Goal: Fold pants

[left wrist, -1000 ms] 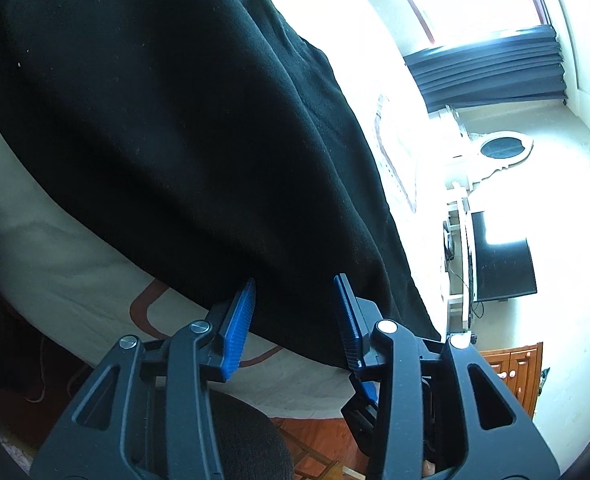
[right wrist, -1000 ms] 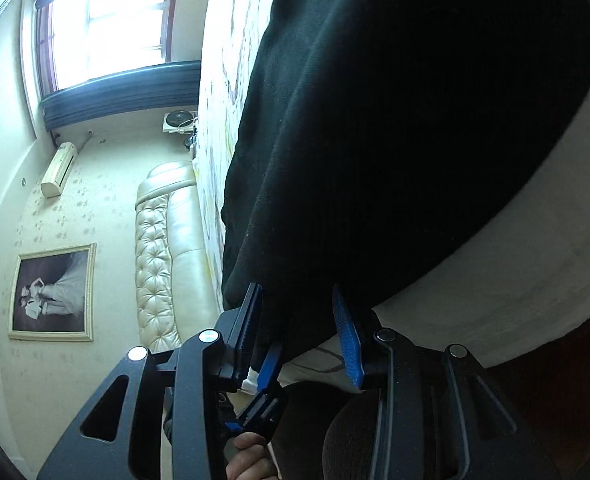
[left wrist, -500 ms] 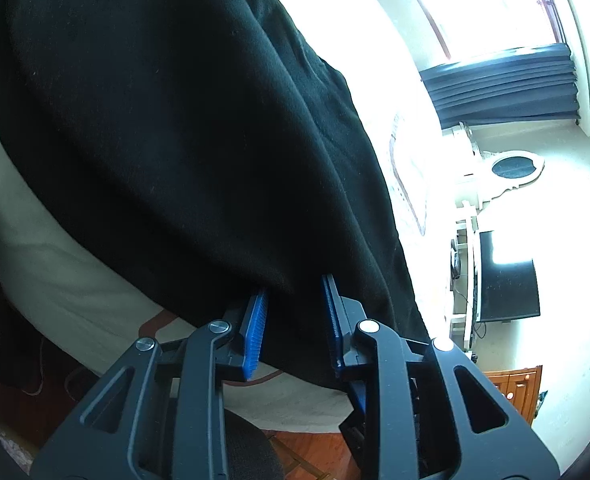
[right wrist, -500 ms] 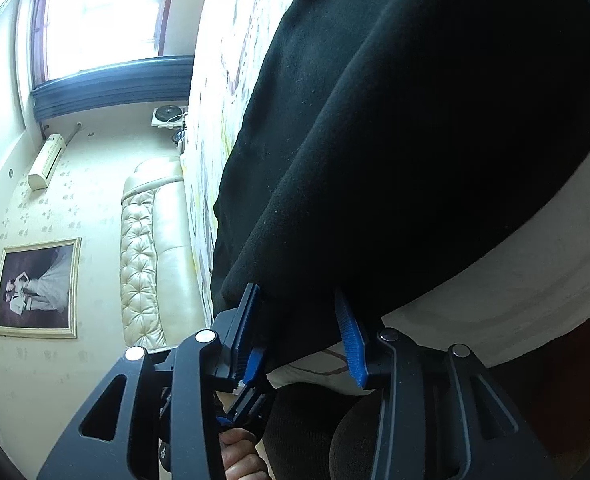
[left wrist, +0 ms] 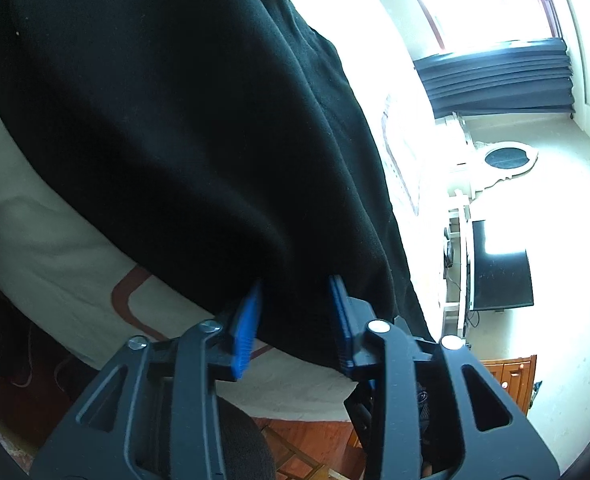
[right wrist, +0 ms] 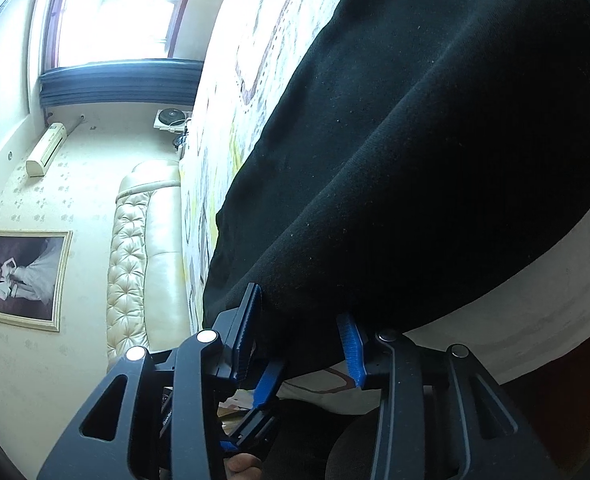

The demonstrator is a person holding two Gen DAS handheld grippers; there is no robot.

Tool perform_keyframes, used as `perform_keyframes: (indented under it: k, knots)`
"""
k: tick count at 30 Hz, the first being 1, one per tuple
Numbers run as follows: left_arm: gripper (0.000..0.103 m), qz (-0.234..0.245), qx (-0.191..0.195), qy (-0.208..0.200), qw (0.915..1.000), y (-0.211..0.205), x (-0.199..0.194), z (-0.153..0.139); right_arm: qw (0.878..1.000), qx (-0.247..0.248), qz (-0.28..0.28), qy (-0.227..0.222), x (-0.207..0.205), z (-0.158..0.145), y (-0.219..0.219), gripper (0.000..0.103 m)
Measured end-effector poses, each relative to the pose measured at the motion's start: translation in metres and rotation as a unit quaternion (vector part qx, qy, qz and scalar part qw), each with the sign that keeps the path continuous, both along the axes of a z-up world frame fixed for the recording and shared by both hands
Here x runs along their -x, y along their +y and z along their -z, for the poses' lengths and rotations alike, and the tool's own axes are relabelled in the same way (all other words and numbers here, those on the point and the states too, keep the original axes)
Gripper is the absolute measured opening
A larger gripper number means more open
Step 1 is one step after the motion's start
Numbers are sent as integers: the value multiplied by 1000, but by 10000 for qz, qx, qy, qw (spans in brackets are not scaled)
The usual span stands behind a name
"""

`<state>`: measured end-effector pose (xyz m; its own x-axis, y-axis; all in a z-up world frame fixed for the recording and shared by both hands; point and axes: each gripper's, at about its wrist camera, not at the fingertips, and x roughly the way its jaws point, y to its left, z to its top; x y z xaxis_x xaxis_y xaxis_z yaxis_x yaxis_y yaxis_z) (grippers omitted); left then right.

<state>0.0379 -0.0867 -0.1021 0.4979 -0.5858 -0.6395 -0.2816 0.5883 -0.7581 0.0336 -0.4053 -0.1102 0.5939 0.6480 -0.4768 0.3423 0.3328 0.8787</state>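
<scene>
Your left gripper [left wrist: 297,312] has its blue pads [left wrist: 246,330] set on either side of the near hem of the black pants [left wrist: 167,120]; the jaws have just been opening, and dark cloth fills the gap between them. Whether the pads press the fabric or only flank it, you cannot tell from the wrist view. Past those fingers the pants spread up and away across the cream bedspread [left wrist: 47,248], their edge hanging over the near side of the bed where a brown curved print shows on the cover.

Your right gripper [right wrist: 301,328] stands much the same: jaws part-way apart, just closing a little, with a bunched fold of the pants [right wrist: 435,160] lying between the left finger and the blue right pad [right wrist: 351,352]. Cloth touches the left finger; grip on the right pad is not clear. A fingertip [right wrist: 243,466] of your hand shows at the bottom edge, behind the gripper body.

Beyond the right jaws, the garment covers most of the bed, with the patterned bedspread [right wrist: 255,60] bare to its left. Farther out stand a tufted cream headboard [right wrist: 135,260], a framed picture [right wrist: 23,276] and a bright window [right wrist: 115,12]. Off the left gripper's far side sit a dark television [left wrist: 499,268] and a wooden cabinet [left wrist: 507,380].
</scene>
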Motion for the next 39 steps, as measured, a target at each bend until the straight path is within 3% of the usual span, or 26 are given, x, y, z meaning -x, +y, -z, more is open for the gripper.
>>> perform_keyframes:
  k: [1, 3, 5, 7, 8, 12, 19, 21, 23, 29, 34, 39]
  knots:
    - [44, -59, 30, -23, 10000, -1, -1, -1, 10000, -10, 11, -23, 1, 0, -1, 38]
    - [63, -248, 203, -47, 9995, -3, 0, -1, 9999, -66, 49, -107, 0, -1, -3, 38]
    - [64, -292, 209, -51, 9993, -7, -2, -3, 9998, -91, 5, -162, -3, 0, -3, 39]
    - [47, -181, -2, -4, 9998, -9, -6, -7, 9999, -126, -12, -107, 0, 3, -2, 39]
    - [31, -179, -82, 40, 9998, -8, -8, -8, 9999, -127, -63, -44, 1, 5, -1, 39]
    - [17, -125, -31, -27, 9999, 3, -6, -15, 9986, -365, -371, 135, -6, 13, 16, 39]
    - [15, -49, -84, -160, 9998, 7, -6, -22, 9987, -427, -245, -92, -17, 12, 22, 39]
    - [15, -37, -149, -131, 9998, 8, -2, -22, 9994, -191, -282, -105, -16, 11, 19, 30]
    - [15, -30, -215, -102, 9997, 10, 2, -23, 9992, 58, -395, -34, -11, 7, 18, 13]
    - [15, 34, -483, 28, 9988, 19, 12, -19, 9971, 285, -668, 239, -4, 10, 18, 8]
    - [15, 97, -605, 113, 9981, 27, 19, -12, 9950, 535, -823, 166, -7, 2, 19, 8]
    - [15, -74, -769, 46, 9970, 48, 23, -18, 9942, 173, -1010, 313, -1, 4, 18, 23]
